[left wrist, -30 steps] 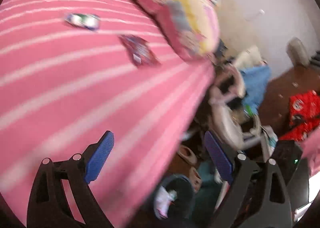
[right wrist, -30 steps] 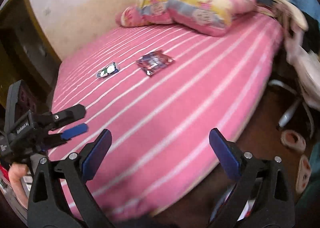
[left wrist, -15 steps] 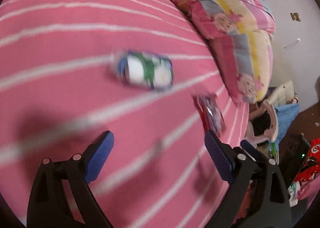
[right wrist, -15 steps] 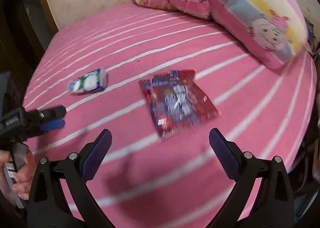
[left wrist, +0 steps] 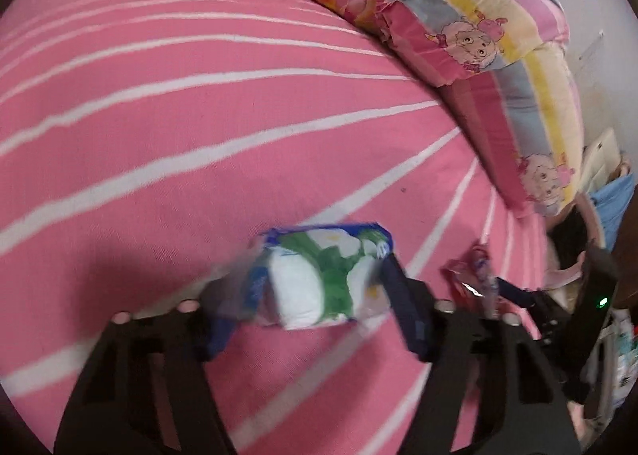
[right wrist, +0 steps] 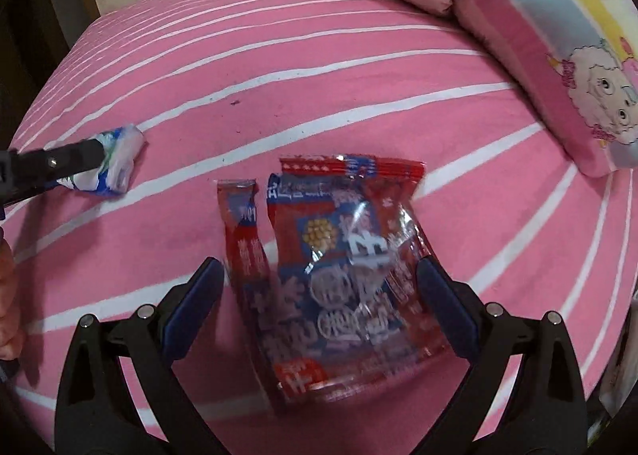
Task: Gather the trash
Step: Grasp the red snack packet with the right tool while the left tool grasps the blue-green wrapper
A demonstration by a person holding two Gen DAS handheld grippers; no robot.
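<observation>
While both grippers reach down over a pink bed [left wrist: 199, 144] with white stripes, 2 pieces of trash lie on it and neither is lifted yet. The landmark here is the cartoon-sheep pillow [right wrist: 566, 68] at the head of the bed.

The left gripper [left wrist: 307, 295] is closing its jaws around a small white, green and blue packet [left wrist: 319, 275], which sits between the blue pads well away from the pillow, toward the open side of the bed. The pads look to be touching its crinkled ends, though blur makes a firm squeeze hard to confirm. In the right wrist view this packet [right wrist: 115, 164] shows with 1 black finger over it.

The right gripper [right wrist: 319, 295] hangs with jaws spread wide, straddling a torn red and blue snack wrapper [right wrist: 343, 267] that lies flat, nearer the pillow than the packet. Its pads stand clear of the wrapper on both sides.

Judged from this, collection is at an early stage: 1 grasp is forming, the other is not begun, and no bin shows in either view.
</observation>
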